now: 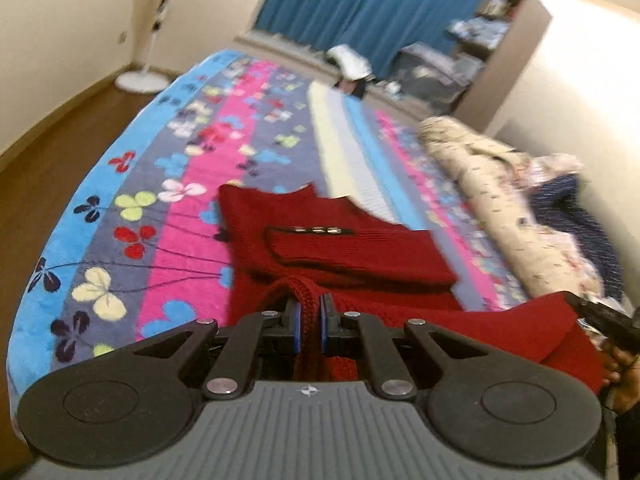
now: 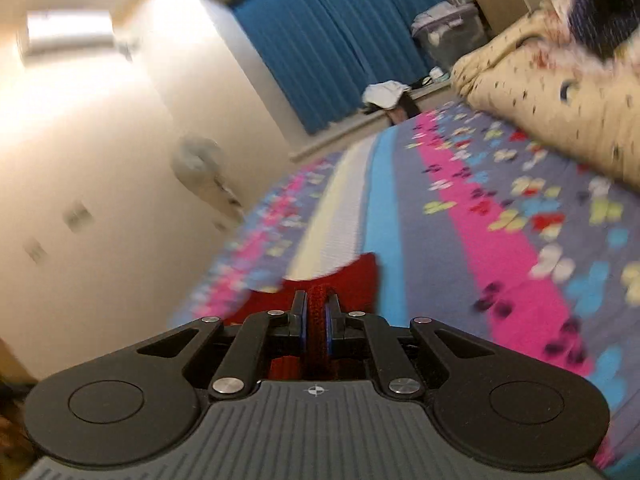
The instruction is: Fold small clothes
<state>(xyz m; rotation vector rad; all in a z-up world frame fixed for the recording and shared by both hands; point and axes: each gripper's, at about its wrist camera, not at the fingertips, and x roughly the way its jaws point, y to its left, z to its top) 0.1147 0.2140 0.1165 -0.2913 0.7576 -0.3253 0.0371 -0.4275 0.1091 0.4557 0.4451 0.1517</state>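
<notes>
Left gripper (image 1: 309,316) and right gripper (image 2: 316,312) each pinch a knitted edge of the red sweater (image 1: 340,240), lifting it above the butterfly bedspread (image 1: 132,200). Soft, limp wool likely sags; hems look the best hold.

The left tool (image 1: 309,312) is showing black linkage arms with silver rivets at the joints, two round black discs at its near corners, and a grey ribbed housing carrying a small crosshair mark at its middle. Blue pads are lining the inner faces of its fingers (image 1: 295,322). The right tool (image 2: 316,312) is showing the same build: black arms, silver rivets, grey ribbed body, crosshair mark, blue pads. At the right edge of the left view, bare skin of the person's right hand (image 1: 624,376) is showing around black hardware.
</notes>
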